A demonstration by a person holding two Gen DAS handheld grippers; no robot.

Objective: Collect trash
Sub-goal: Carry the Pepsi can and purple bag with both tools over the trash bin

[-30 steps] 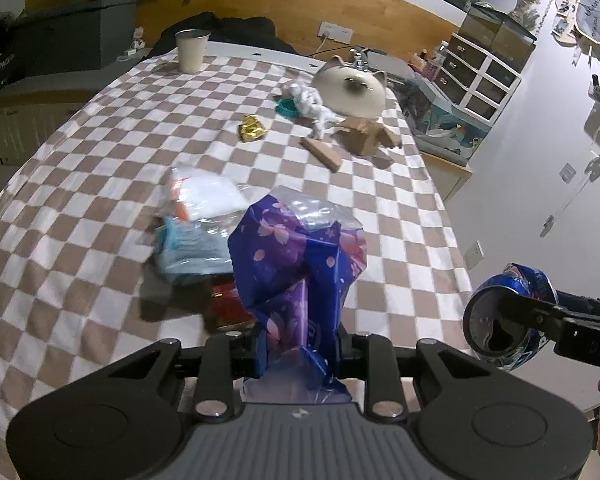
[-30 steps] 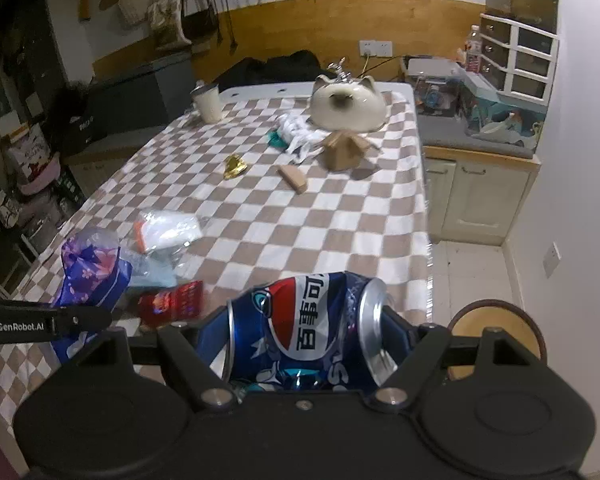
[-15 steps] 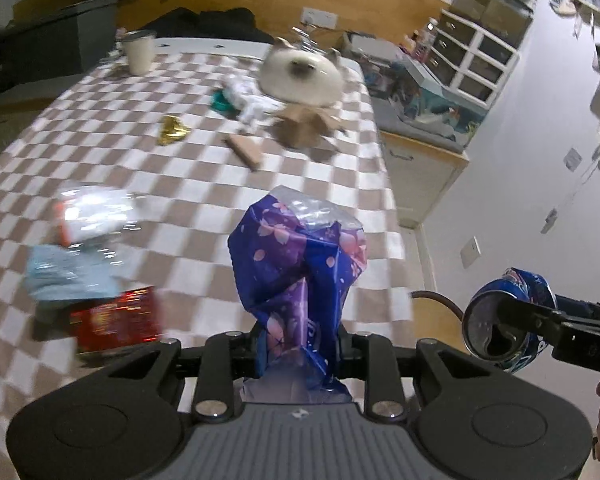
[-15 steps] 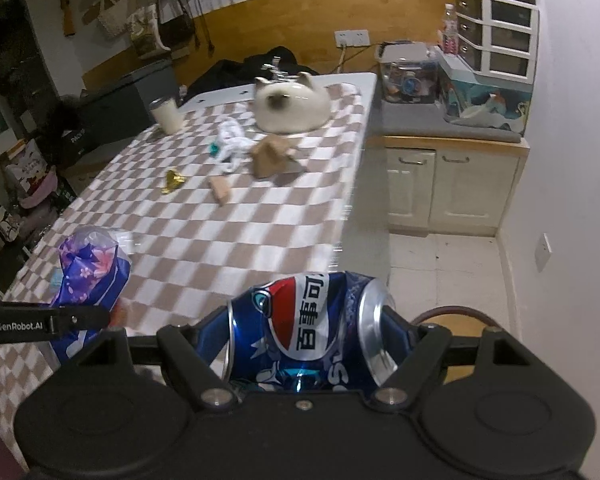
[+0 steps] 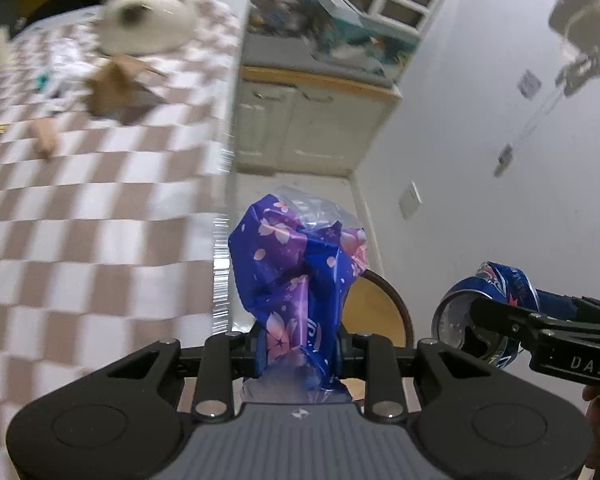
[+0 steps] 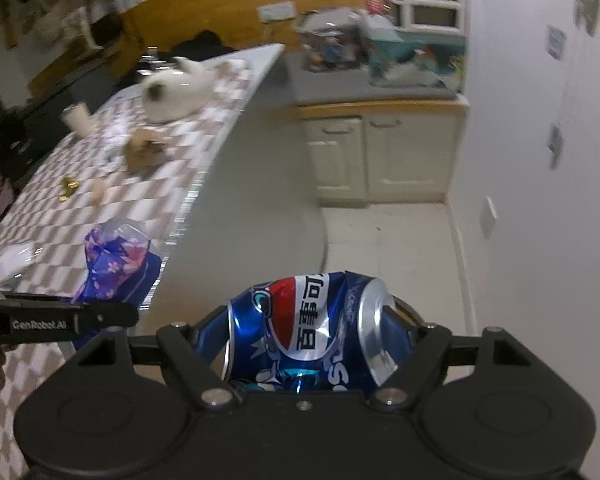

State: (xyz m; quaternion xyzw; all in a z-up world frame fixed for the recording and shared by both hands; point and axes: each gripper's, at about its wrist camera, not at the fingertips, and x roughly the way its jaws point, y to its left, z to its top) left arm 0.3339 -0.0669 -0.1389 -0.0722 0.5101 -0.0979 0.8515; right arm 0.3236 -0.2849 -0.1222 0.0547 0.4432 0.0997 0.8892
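Left claw [image 5: 298, 350]: jaws drawn in narrow, pinching the crumpled purple wrapper [image 5: 300, 276] by its lower neck; the bulk of it stands up above the jaws, toward 12 o'clock in the left wrist view.
Right claw [image 6: 318, 354]: jaws set wide and clamped on the sides of a dented blue can [image 6: 316, 332], which lies crosswise between them with its silver top toward 3 o'clock.
Wrapper, place: off the desk [image 5: 100, 208], hanging in the air past its edge, over the floor; a round brown rim [image 5: 396, 308] shows just behind it at 4 o'clock. What that rim belongs to I cannot tell.
Can, place: also clear of the desk, above pale floor tiles [image 6: 388, 240]; in the left wrist view it sits at 3 o'clock from the wrapper, well apart from it.
Wrapper, handling: thin printed film with a clear plastic top, probably almost weightless, soft and slippery; it crushes rather than resists, so a tight pinch on the bunched neck looks like the safest hold.
Can, handling: light, likely empty, thin-walled and already buckled; smooth metal may slide, and more squeeze would only fold it. Holding across the body is the sound choice.
Left on desk: gold foil scrap [image 6: 69, 185], white packet [image 6: 16, 258], blurred small pieces farther back.
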